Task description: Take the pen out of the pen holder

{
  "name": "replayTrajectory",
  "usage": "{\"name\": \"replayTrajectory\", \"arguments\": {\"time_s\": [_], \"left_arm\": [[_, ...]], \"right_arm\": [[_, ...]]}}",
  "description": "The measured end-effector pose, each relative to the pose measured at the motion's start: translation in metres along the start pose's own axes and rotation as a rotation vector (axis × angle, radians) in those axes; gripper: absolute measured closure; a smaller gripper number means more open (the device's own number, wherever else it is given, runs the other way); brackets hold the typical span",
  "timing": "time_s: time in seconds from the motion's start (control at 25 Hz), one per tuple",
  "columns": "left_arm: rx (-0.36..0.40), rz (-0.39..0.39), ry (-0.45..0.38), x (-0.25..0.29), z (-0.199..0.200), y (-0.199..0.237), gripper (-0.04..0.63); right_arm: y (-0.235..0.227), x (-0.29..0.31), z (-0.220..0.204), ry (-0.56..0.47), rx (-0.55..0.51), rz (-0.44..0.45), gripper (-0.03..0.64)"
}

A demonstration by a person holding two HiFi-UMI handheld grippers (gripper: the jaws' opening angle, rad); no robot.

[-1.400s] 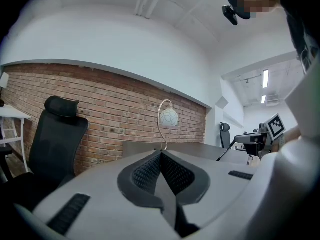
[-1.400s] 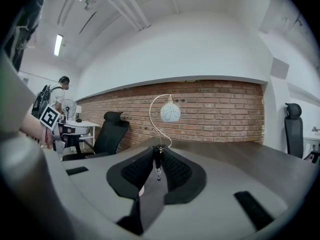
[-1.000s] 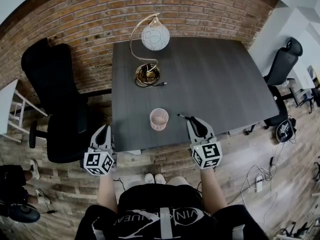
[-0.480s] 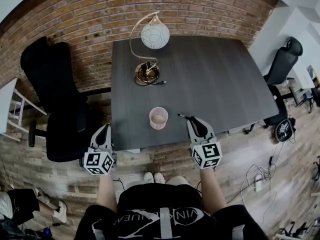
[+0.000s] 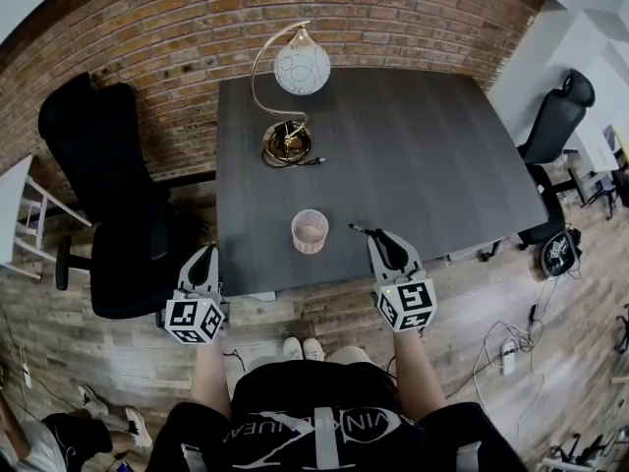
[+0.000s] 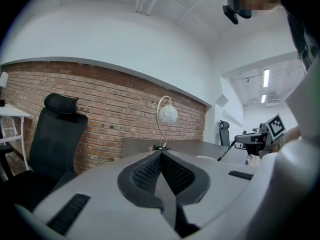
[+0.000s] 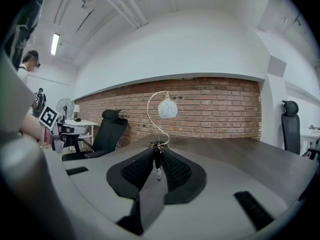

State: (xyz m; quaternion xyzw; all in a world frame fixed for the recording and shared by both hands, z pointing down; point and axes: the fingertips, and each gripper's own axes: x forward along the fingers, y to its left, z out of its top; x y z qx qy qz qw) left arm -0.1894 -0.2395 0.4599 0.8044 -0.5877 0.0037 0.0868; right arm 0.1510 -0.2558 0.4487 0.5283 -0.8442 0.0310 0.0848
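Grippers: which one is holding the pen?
The right gripper: its jaws are shut on the pen. The left gripper is shut and empty.

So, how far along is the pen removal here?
Done: the pen is out of the pink pen holder, which looks empty on the table. In hand: the right gripper is shut on the pen, beside the holder; the left gripper is shut and empty. Left: perhaps only setting the pen down.
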Motion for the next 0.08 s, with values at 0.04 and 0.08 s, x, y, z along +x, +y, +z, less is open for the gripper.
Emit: {"name": "replayTrajectory", "arguments": {"time_s": [0.04, 0.08], "left_arm": [[0.000, -0.001, 0.000, 0.0008, 0.0002, -0.0004, 0.581], [-0.001, -0.002, 0.000, 0.0016, 0.0003, -0.0008, 0.581]], "right_arm": [[-0.0005, 0.0002, 0.0002, 0.000, 0.000, 0.000, 0.549], [-0.0009, 0.0004, 0.0003, 0.000, 0.001, 0.000, 0.549]]}}
